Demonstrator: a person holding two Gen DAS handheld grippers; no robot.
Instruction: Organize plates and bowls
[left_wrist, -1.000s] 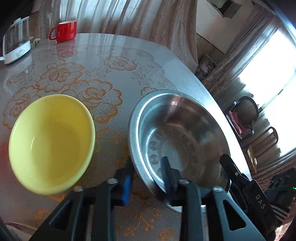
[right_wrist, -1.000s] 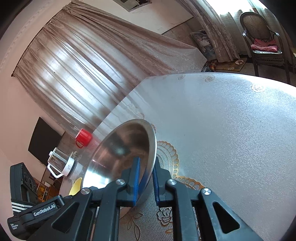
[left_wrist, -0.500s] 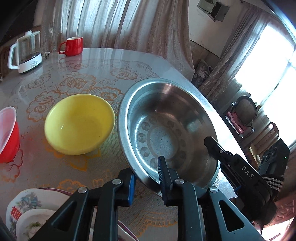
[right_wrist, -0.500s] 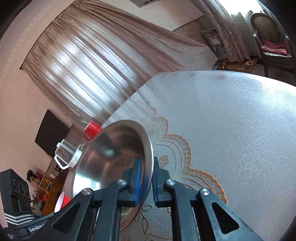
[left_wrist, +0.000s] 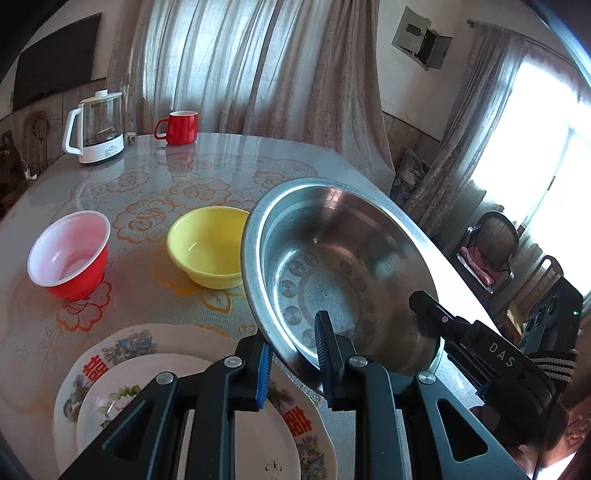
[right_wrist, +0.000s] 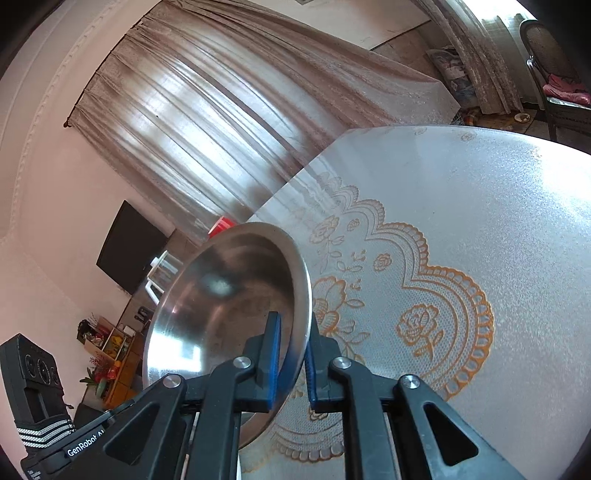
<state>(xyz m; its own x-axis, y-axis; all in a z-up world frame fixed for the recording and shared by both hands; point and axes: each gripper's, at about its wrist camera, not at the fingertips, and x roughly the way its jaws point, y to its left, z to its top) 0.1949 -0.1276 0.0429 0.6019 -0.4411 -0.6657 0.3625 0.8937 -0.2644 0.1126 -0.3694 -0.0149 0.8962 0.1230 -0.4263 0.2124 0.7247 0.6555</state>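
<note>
The shiny round steel bowl (left_wrist: 343, 273) had risen off the table (left_wrist: 155, 184). Both grippers, left (left_wrist: 293, 363) and right (right_wrist: 291, 354), pinched its rim, nearly closed. 2 flowery plates (left_wrist: 122, 369) appeared at 7 o'clock.

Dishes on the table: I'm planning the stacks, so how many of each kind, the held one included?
Bowls: 3: steel bowl, yellow bowl, red bowl
Plates: 2: big plate, small plate
Mugs: 1: red mug
Total: 6

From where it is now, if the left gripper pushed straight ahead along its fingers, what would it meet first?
The left gripper already straddles the near rim of the large stainless steel basin, so it would meet the basin's wall first. The yellow bowl sits left of that line.
</note>
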